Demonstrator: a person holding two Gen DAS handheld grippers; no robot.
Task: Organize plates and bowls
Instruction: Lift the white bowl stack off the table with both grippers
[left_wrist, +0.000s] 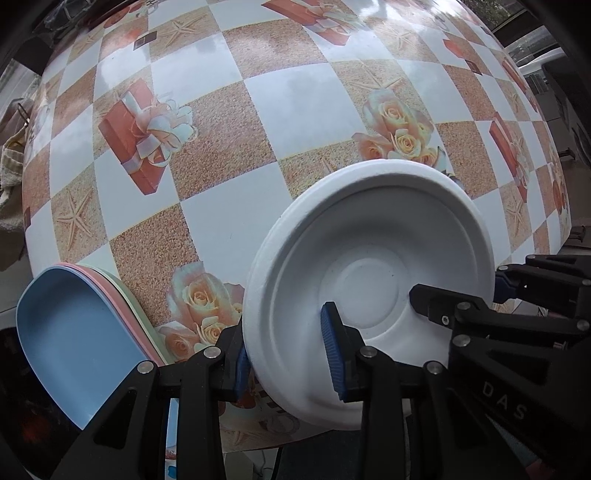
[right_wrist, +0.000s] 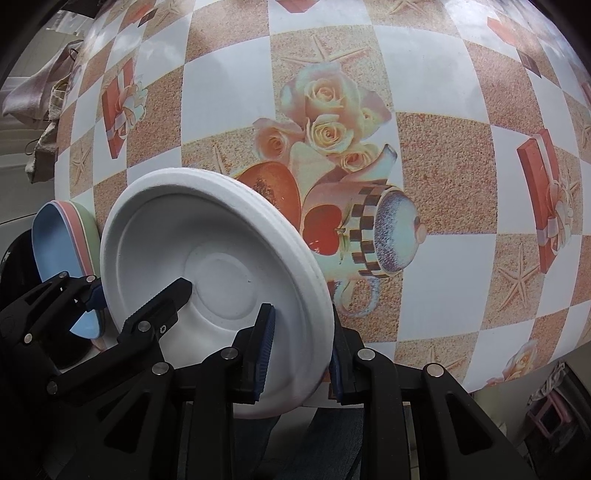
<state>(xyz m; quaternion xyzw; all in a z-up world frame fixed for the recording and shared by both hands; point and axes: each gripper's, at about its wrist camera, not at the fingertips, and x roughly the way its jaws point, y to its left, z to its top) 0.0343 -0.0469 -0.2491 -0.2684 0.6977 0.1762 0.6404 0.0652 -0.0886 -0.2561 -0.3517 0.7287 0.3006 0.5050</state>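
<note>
Left tool (left_wrist: 290, 354) and right tool (right_wrist: 301, 354) both pinching white plate (left_wrist: 373, 236) rim; teapot print (right_wrist: 373, 229) only in right view.

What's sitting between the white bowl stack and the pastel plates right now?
Nothing but bare tablecloth: the left wrist view shows an open strip between the white bowl stack and the pastel plates, crossed only by the left gripper's finger.

Tablecloth (left_wrist: 303, 107): glossy, checked in white and sandy-orange squares, printed with roses, starfish, red gift boxes, an apple and a teapot. Crumpled cloth (right_wrist: 44, 110): beige-grey, heaped beyond the table's left edge. Pink crate (right_wrist: 554, 413): below the table, right.
</note>
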